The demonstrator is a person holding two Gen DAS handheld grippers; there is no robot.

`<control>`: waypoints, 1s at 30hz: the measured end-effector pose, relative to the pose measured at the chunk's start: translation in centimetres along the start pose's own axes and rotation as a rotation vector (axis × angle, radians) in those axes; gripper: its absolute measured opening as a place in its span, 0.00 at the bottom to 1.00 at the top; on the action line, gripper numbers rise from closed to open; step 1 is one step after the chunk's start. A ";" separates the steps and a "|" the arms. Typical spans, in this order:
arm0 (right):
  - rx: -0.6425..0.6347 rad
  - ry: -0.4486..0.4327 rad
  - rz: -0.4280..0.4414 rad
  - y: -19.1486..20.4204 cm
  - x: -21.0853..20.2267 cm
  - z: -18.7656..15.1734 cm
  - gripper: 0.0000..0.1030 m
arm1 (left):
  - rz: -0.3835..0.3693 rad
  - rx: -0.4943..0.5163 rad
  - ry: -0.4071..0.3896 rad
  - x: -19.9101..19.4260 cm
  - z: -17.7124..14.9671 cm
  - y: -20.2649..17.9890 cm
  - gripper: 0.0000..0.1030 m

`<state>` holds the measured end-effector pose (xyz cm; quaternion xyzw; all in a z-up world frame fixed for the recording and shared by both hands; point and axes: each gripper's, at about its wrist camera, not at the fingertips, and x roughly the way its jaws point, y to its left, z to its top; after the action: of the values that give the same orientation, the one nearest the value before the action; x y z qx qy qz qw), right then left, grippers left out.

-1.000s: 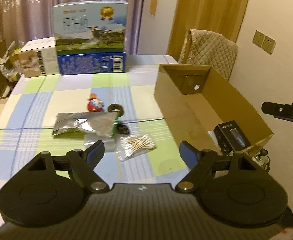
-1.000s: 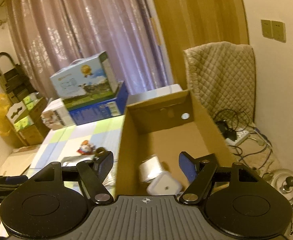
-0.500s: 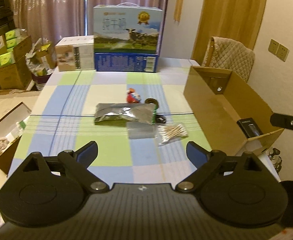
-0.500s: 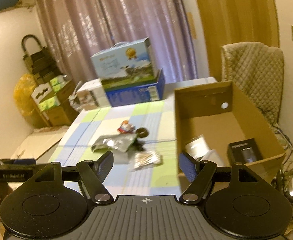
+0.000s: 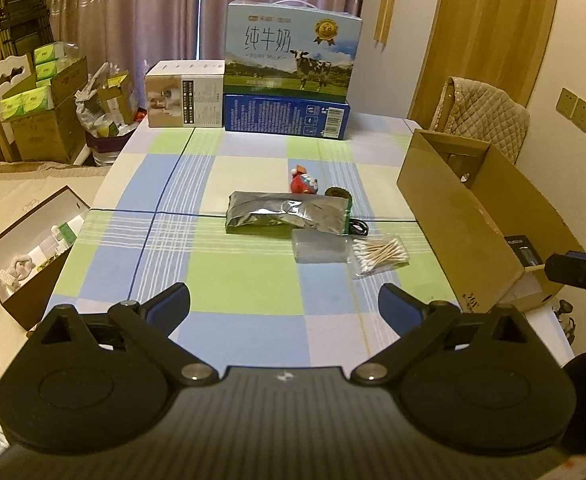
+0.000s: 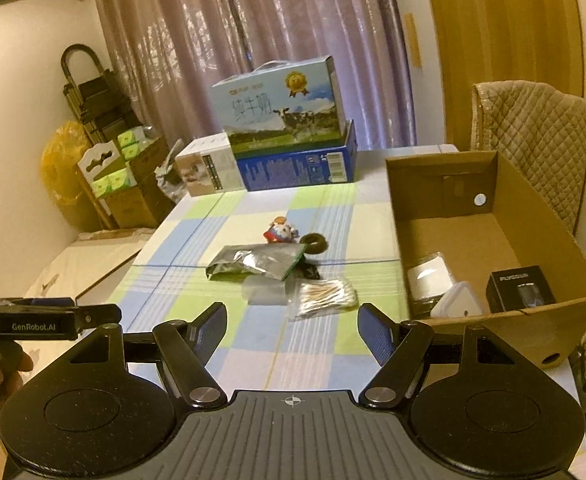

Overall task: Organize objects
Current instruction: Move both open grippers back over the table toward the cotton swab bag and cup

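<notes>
Checked cloth in blue, green and white covers the table (image 5: 253,280), where loose items are clustered mid-table beside the cardboard box (image 6: 533,316) at its right edge. Both the left gripper (image 5: 284,300) and the right gripper (image 6: 292,328) are held back with jaws apart and empty. The cotton swab bag (image 6: 323,294) looks thin and slippery, overlapped by a clear case (image 6: 265,290); a pinch may be judged likely to slide off or drag the neighbour along.

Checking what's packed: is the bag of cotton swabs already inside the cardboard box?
No, the bag of cotton swabs lies on the checked tablecloth, left of the cardboard box and outside it.
</notes>
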<state>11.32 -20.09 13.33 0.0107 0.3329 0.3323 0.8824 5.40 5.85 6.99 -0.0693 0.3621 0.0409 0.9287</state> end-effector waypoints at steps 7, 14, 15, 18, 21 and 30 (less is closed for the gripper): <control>-0.050 0.029 0.002 0.9 2.4 -0.4 0.68 | 0.013 -0.007 0.011 1.0 0.3 1.3 0.96; -0.114 0.054 -0.007 1.4 6.1 -0.7 0.68 | 0.011 0.002 0.029 3.3 1.3 1.7 0.97; -0.122 0.058 -0.008 1.4 6.6 -0.7 0.68 | 0.009 0.003 0.033 3.7 1.5 1.7 0.97; -0.158 0.074 -0.013 1.6 8.7 -1.0 0.68 | 0.007 0.018 0.043 5.5 1.9 1.6 0.97; -0.197 0.103 -0.031 1.6 11.0 -1.4 0.68 | 0.002 0.015 0.055 7.3 2.2 1.7 0.97; -0.243 0.187 -0.064 -0.1 17.5 -2.6 0.59 | -0.040 0.038 0.103 13.6 2.4 1.7 0.97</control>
<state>19.57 -10.34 1.16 -0.1377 0.3709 0.3417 0.8525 16.79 8.23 -0.63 -0.0608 0.4086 0.0119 0.9106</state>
